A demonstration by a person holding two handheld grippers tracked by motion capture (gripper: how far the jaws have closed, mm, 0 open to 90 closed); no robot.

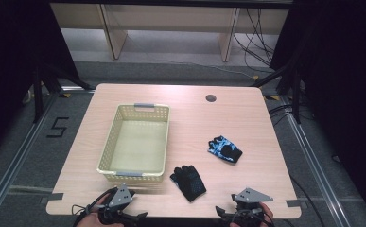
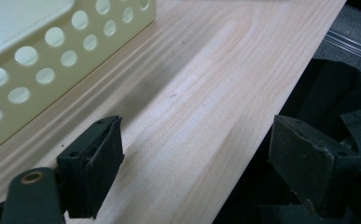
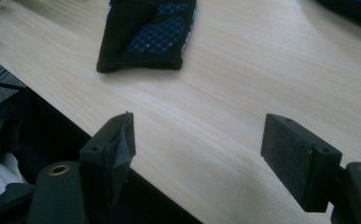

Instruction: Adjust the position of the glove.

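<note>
Right gripper (image 3: 197,154) at bottom centre of its own view, jaws spread wide, nothing between them — just bare wood. Poised at the near table edge, low right of the high view (image 1: 247,208). Aimed up-frame toward the dark glove (image 3: 145,35), which lies flat at upper left-centre of the right gripper view, cuff end nearest the jaws. Likely reason for the wide opening: ready to straddle the cuff, the thickest bit of fabric to pinch.

Left gripper (image 2: 194,163) also wide, holding nothing; left jaw over the table (image 2: 206,93), right jaw hanging past the table edge over dark cloth. Seen bottom left in the high view (image 1: 119,208). Parked just short of the basket (image 2: 52,51), whose perforated cream wall fills the upper left of the left gripper view — near, not touching.

High view layout:
- basket (image 1: 135,142) left of centre, open side up, nothing inside as far as visible — probably the destination, hence placed within easy reach of both hands.
- dark glove (image 1: 188,182) lower centre, just right of the basket's near corner, apart from it.
- blue patterned glove (image 1: 224,149) right of centre, farther up-frame, well apart from the dark one; a sliver of it at the top right corner of the right gripper view.

Judgement: pick not yet begun. Dark glove is the nearer target for the right gripper. Risk — thin fabric lying flat, jaws may skid over it unless lowered right onto the table surface.
</note>
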